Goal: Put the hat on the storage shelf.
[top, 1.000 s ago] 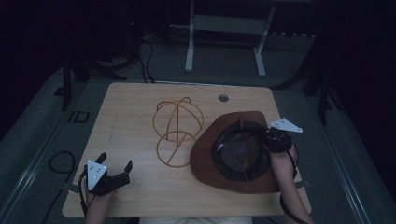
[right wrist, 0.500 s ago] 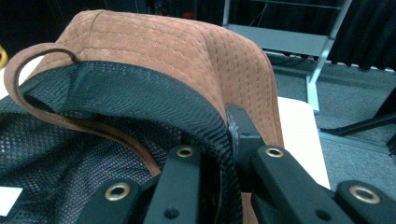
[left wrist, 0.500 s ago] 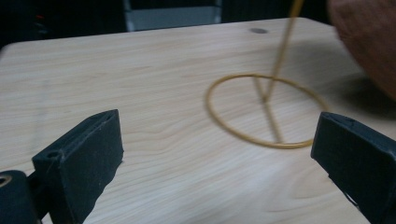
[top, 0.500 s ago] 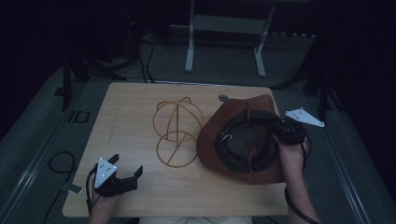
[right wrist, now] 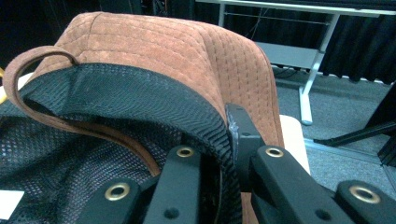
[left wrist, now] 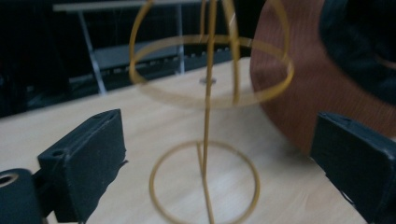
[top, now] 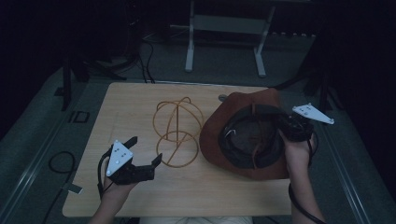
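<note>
Brown hat (top: 243, 135) pinched by R tongs (top: 286, 127); L tongs (top: 144, 151) spread, prob. empty

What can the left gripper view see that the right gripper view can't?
The left gripper view has the yellow wire stand upright on the wooden table, framed by the open left gripper without touching it. The right gripper view has the hat's black mesh lining and the right gripper clamped on its edge. Both views have the brown hat.
</note>
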`<state>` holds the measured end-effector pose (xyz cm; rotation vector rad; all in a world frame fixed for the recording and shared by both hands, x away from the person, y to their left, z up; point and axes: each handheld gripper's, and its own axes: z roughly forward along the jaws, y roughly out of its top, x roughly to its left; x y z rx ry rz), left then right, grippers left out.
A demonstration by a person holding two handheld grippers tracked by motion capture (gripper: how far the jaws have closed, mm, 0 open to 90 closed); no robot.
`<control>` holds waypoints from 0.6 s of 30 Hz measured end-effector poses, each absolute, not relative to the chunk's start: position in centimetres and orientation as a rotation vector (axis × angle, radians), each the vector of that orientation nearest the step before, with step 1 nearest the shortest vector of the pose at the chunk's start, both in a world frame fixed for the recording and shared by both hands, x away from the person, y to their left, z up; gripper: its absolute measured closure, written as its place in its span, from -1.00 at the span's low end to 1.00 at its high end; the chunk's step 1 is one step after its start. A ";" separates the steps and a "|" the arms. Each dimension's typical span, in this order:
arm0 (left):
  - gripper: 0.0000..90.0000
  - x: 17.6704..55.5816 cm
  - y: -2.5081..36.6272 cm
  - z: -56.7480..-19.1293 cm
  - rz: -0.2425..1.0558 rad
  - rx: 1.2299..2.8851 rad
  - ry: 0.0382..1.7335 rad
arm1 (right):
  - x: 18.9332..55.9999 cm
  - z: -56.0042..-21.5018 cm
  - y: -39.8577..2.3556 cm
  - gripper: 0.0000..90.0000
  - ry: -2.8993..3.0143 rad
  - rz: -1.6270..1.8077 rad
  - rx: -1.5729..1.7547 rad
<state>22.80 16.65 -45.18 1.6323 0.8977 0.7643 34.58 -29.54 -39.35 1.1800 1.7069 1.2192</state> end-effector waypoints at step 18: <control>-0.89 26.5 8.8 -37.6 0.794 1.699 0.700 | 34.3 -38.8 -29.7 0.87 1.705 1.225 1.172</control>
